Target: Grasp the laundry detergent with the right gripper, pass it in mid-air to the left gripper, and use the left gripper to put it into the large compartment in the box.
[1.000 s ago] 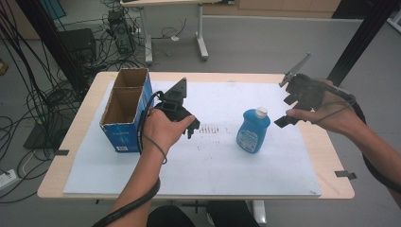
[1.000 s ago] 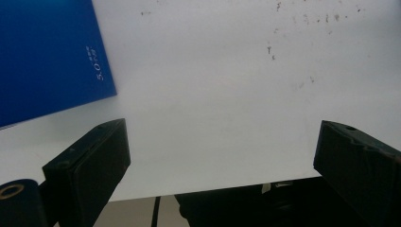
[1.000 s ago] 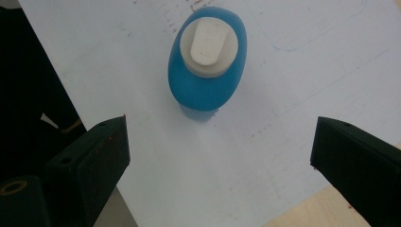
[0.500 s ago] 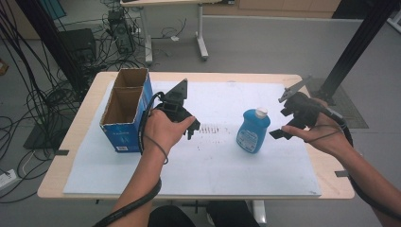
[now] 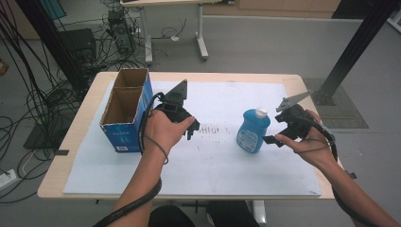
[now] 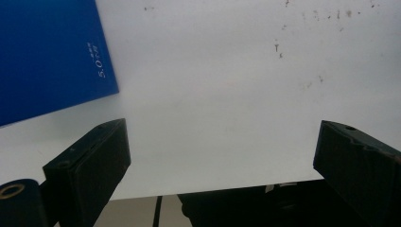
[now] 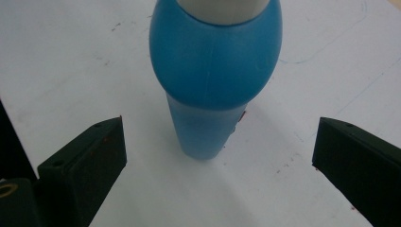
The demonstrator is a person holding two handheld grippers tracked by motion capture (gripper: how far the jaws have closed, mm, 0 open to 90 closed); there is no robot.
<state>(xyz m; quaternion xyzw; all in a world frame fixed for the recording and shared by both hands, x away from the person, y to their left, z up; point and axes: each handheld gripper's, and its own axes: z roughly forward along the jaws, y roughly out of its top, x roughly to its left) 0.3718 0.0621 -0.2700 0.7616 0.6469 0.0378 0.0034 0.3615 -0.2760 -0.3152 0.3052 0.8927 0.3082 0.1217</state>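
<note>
The right hand-held gripper [image 5: 273, 132] is wide open just right of the bottle [image 5: 251, 130], which looks light, smooth and slippery, so grab its blue middle.

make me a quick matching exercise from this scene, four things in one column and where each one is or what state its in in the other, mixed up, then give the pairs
Things:
1. blue bottle
2. cardboard box
3. left gripper
4. right gripper

Places or states:
A. open, over bare white sheet beside the box's blue side
B. upright on the white sheet, white cap on top
C. open, jaws either side of the bottle, not touching it
D. open-topped, two compartments, at the left of the table

Pairs: 1-B, 2-D, 3-A, 4-C
</note>
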